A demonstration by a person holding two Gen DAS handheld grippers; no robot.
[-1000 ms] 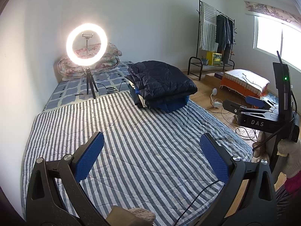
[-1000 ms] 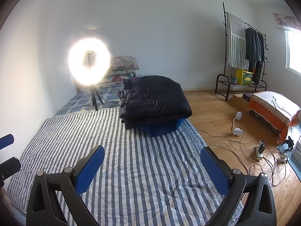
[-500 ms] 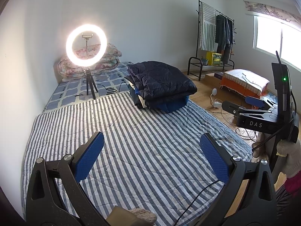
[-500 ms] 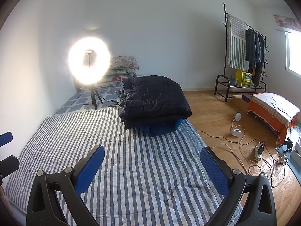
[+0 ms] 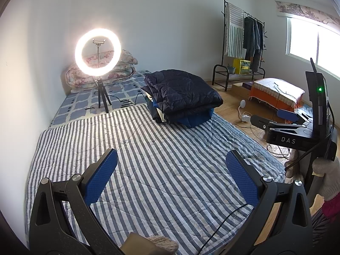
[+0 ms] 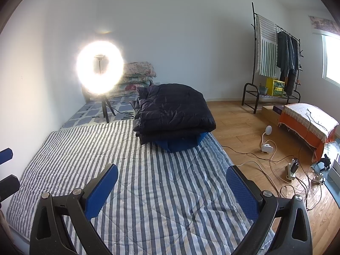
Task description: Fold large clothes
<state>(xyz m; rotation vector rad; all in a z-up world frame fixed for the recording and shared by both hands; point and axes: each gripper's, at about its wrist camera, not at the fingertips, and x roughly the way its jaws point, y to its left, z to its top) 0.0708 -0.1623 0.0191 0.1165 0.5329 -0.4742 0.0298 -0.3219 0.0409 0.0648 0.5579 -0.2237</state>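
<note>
I held my left hand-held gripper (image 5: 171,175) and right hand-held gripper (image 6: 171,188) spread wide and empty above the striped quilt (image 6: 148,180), since the folded dark jacket (image 6: 174,112) sat stacked at its far edge, well apart.

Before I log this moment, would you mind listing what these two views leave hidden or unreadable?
- Garments under the dark jacket: only a blue edge shows in the right wrist view; the jacket covers the rest.
- Ring light: glare washes out its centre in the right wrist view.
- Left gripper: cut off by the right wrist view's left edge.
- Yellow box on the rack: print too small in either view.
</note>
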